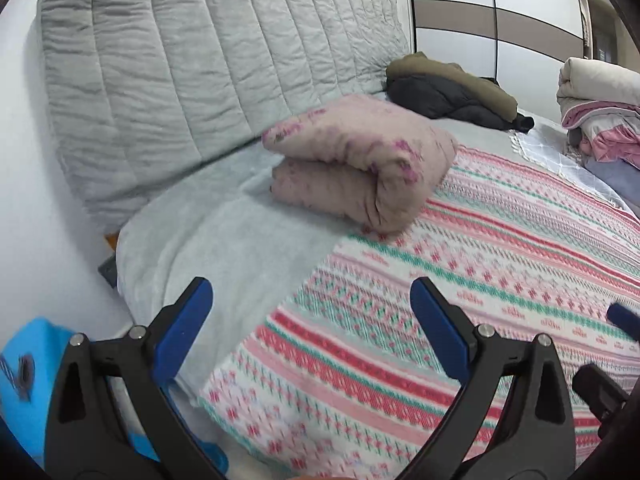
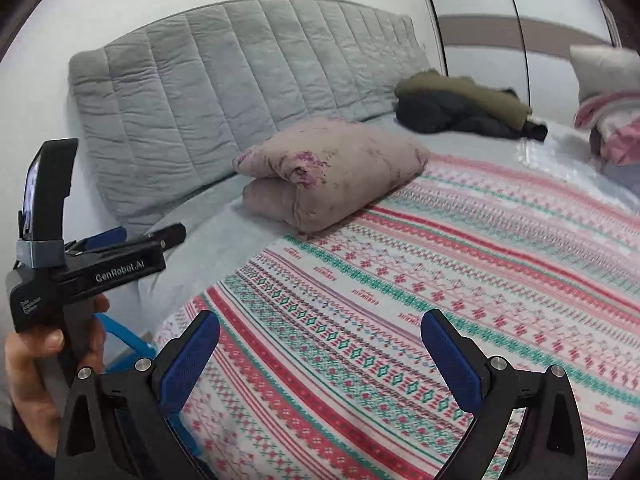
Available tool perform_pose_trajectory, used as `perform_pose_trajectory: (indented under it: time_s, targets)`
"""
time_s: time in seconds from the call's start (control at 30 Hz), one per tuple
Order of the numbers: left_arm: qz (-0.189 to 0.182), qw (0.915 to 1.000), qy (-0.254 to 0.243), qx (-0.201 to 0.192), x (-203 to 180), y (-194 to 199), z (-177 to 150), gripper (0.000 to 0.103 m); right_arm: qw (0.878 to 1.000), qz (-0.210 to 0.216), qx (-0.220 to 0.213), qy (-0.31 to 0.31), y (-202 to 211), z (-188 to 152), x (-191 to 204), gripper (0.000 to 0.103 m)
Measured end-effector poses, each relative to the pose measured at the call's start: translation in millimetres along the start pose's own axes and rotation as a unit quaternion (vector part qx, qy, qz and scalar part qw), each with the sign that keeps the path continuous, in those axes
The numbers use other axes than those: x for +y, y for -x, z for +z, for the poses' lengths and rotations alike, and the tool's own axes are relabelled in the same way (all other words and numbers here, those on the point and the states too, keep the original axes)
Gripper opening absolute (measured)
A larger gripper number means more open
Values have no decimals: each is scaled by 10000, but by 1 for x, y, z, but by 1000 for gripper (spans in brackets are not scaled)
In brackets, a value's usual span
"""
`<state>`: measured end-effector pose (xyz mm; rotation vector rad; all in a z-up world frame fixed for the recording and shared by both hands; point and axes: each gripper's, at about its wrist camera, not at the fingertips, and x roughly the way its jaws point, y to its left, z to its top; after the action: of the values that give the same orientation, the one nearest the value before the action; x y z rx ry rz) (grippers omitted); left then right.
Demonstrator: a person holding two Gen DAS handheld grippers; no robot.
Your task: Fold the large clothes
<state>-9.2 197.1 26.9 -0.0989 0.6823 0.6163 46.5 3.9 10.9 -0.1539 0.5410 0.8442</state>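
"GenRobot.AI" reads on the left gripper [image 2: 120,240] at the right view's left edge. Both it and the right gripper [image 2: 320,356] gape, holding nothing. The folded quilt [image 1: 360,160] sits mid-frame on the bedspread [image 1: 480,260]; a jacket [image 1: 452,88] lies upper right.

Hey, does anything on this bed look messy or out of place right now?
Mostly tidy. The pink padded garment is folded by the headboard. The one thing that stands out is the dark and olive jacket, lying crumpled in a heap at the far end of the bed rather than folded. Both claws, left and right, are open and hold nothing.
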Motion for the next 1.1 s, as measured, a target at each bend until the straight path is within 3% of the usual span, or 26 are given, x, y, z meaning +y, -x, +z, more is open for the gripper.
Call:
perform_pose_trajectory:
  time_s: [0.1,0.2,0.37,0.5,0.67,0.9,1.1]
  targets:
    - [51,9997,-152,-173,-2,21,-5,99,9994,-45,-202,292,13,-3,12,101]
    - [278,9986,1,-444,5,39,-6,99,9993,48,-340,133,20,0,15,101]
    - [72,9998,164,-95,13,38,-14,99,9992,299,-234,-135,18,-3,12,101]
    - [-59,9998,199,-44,16,43,-25,99,9991,342,-200,-128,18,-5,16,101]
    - [36,9992,332,198,19,35,-36,99,9992,337,-163,-150,17,-7,19,101]
    - [189,9996,187,-7,14,39,-36,99,9995,210,-64,-223,12,-9,17,102]
    - [127,9998,156,61,11,35,-37,99,9995,187,-42,-254,11,-9,16,101]
